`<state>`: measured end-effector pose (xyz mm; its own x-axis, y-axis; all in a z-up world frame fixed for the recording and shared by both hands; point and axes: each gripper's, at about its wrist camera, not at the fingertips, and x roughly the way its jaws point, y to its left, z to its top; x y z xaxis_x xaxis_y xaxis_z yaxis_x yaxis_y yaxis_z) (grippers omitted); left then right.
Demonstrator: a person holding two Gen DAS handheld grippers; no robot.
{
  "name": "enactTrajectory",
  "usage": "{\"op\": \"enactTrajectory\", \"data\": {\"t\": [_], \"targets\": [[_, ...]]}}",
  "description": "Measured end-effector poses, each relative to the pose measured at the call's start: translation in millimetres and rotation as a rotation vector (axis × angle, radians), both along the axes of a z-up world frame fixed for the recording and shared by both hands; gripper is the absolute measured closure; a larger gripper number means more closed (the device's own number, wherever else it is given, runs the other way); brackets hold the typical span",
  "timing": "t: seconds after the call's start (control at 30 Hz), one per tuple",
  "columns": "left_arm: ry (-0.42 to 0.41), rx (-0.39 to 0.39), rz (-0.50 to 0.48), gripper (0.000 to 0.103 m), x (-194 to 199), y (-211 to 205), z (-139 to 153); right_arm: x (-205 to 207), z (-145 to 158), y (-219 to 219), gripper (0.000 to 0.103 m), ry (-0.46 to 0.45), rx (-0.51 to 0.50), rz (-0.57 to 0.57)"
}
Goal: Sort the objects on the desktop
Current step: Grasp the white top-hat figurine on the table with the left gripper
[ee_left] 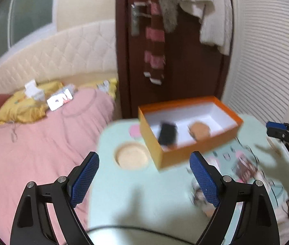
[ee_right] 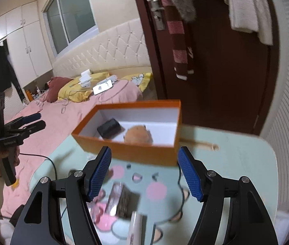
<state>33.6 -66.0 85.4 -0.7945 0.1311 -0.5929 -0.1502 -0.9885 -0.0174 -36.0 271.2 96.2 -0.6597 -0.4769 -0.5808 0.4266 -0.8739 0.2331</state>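
Both wrist views look forward and down from near above the worktop (ee_left: 136, 200), sharing the orange box (ee_left: 187, 151), door (ee_right: 222, 77) and bed (ee_right: 79, 110).

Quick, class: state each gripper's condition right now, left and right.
Left gripper: open, holding nothing.
Right gripper: open, holding nothing.

My left gripper (ee_left: 144, 175): matt black plastic arms, ribbed blue pads | orange cardboard box (ee_right: 128, 149), centre frame: matt outside, smooth white paper lining | mint-green printed table mat (ee_left: 144, 200): smooth | pink bed cover (ee_left: 32, 153), left: soft cloth
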Motion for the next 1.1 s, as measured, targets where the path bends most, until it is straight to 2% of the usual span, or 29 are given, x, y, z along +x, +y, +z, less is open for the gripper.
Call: {"op": "enactTrajectory", "data": {"t": [0.2, 0.3, 0.37, 0.47, 0.53, 0.67, 0.73, 0.87, 0.93, 1.1], "targets": [[-0.062, 0.021, -0.086, 0.014, 25, 40, -40, 38, -34, -1, 0.034, -0.059, 0.024, -0.029], [-0.078, 0.020, -0.103, 0.024, 33, 54, -54, 56, -48, -6, 0.034, -0.057, 0.073, -0.033], [-0.085, 0.032, -0.101, 0.025, 37, 58, -61, 66, -55, -9, 0.034, -0.051, 0.110, -0.041], [-0.100, 0.071, -0.094, 0.032, 38, 61, -69, 73, -62, -12, 0.034, -0.040, 0.153, -0.052], [-0.108, 0.073, -0.092, 0.033, 36, 63, -72, 73, -66, -14, 0.034, -0.044, 0.168, -0.057], [-0.117, 0.094, -0.102, 0.048, 34, 66, -76, 71, -73, -16, 0.034, -0.056, 0.193, -0.067], [-0.124, 0.110, -0.106, 0.049, 32, 67, -77, 70, -77, -18, 0.034, -0.062, 0.205, -0.072], [-0.131, 0.107, -0.120, 0.049, 28, 73, -81, 69, -85, -20, 0.034, -0.074, 0.230, -0.081], [-0.150, 0.096, -0.129, 0.055, 25, 77, -86, 69, -86, -24, 0.034, -0.062, 0.263, -0.086], [-0.119, 0.013, -0.126, 0.057, 27, 88, -90, 69, -90, -27, 0.032, -0.049, 0.278, -0.090]]}}
